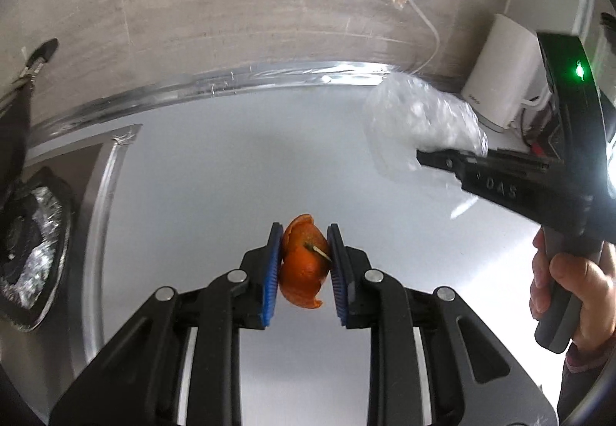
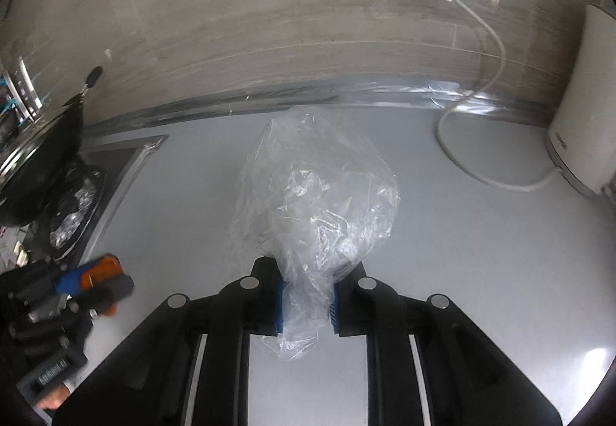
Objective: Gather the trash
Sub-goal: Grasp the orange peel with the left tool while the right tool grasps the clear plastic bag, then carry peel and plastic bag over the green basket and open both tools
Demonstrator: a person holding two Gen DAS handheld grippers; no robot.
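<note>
My left gripper [image 1: 304, 245] is shut on a piece of orange peel [image 1: 302, 266] and holds it above the pale grey counter [image 1: 215, 187]. My right gripper [image 2: 306, 279] is shut on a crumpled clear plastic bag [image 2: 319, 195], which balloons out ahead of the fingers over the counter. In the left wrist view the bag [image 1: 419, 122] and the right gripper [image 1: 427, 158] are at the right, farther from me than the peel. In the right wrist view the left gripper [image 2: 96, 281] with the orange peel [image 2: 106, 268] is at the lower left.
A gas hob with a foil-lined burner [image 1: 34, 253] and a black pan [image 2: 42, 152] are at the left. A white appliance [image 2: 585, 110] with a white cable [image 2: 462, 141] stands at the back right. A tiled wall [image 1: 231, 10] runs behind the counter.
</note>
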